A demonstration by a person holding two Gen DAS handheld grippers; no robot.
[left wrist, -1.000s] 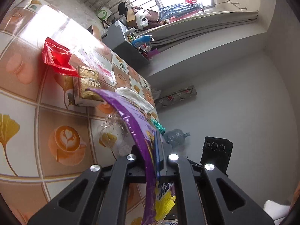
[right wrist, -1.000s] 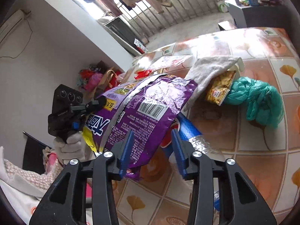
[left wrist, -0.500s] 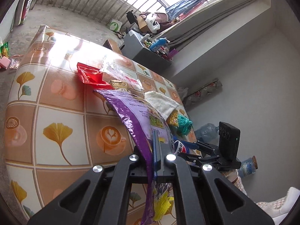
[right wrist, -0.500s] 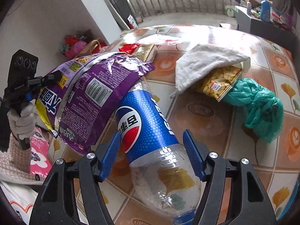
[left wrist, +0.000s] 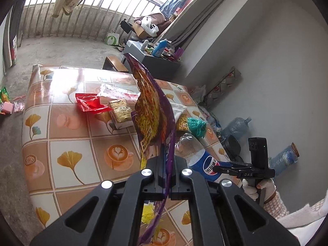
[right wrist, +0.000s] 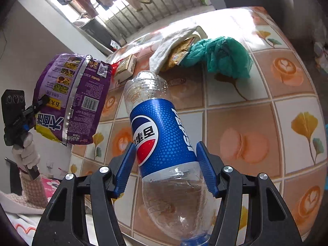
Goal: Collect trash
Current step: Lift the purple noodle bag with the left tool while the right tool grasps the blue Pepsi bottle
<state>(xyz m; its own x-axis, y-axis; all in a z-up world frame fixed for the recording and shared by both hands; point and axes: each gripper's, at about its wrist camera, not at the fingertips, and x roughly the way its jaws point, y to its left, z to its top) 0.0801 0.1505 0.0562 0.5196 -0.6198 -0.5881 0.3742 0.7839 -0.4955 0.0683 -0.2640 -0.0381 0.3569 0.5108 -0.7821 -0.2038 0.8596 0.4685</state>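
My left gripper (left wrist: pixel 167 164) is shut on a purple snack bag (left wrist: pixel 155 110) and holds it upright above the tiled table (left wrist: pixel 82 139); the bag also shows in the right wrist view (right wrist: pixel 73 100). My right gripper (right wrist: pixel 166 164) is shut on an empty Pepsi bottle (right wrist: pixel 164 131), lifted over the table's near edge; the bottle shows in the left wrist view (left wrist: pixel 203 160) too. Trash on the table: a red wrapper (left wrist: pixel 90 104), a gold box (left wrist: pixel 121 110), a clear plastic bag (left wrist: pixel 116 91), a yellow snack pack (right wrist: pixel 180 53) under a white cloth (right wrist: pixel 172 43), and a teal plastic bag (right wrist: pixel 223 57).
Small wrappers (left wrist: pixel 8 104) lie on the concrete floor left of the table. A grey cabinet (left wrist: pixel 155 59) with bottles stands beyond the far edge. Large water jugs (left wrist: pixel 235 127) sit by the wall on the right. Bedding (right wrist: pixel 24 209) lies by the near edge.
My left gripper lifted the purple bag off the bottle and stood it upright. My right gripper closed on the uncovered Pepsi bottle and raised it.
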